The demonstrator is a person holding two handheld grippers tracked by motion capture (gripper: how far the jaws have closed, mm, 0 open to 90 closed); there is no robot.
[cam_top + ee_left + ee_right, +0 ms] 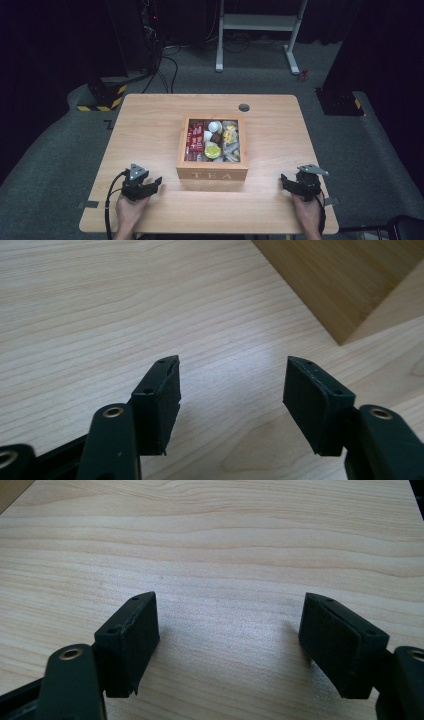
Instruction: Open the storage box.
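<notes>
Looking down from the high view, a wooden tea box [212, 174] sits in the middle of the light wooden table [150, 125], its lid off and its compartments packed with red packets [195, 140], small white cups [212, 129] and yellow items [229, 135]; what exactly these are is hard to tell at this size. The left gripper [156, 183] rests near the table's front edge, just left of the box, held in the person's left hand [131, 210]. The right gripper [284, 182] lies to the right of the box, a little further off, in the right hand [307, 212].

From the left gripper view, the left gripper [232, 385] has its jaws apart with bare tabletop between them, and a corner of the box [345, 285] rises at upper right.

From the right gripper view, the right gripper [230, 625] stands wide open over bare wood, gripping nothing.
</notes>
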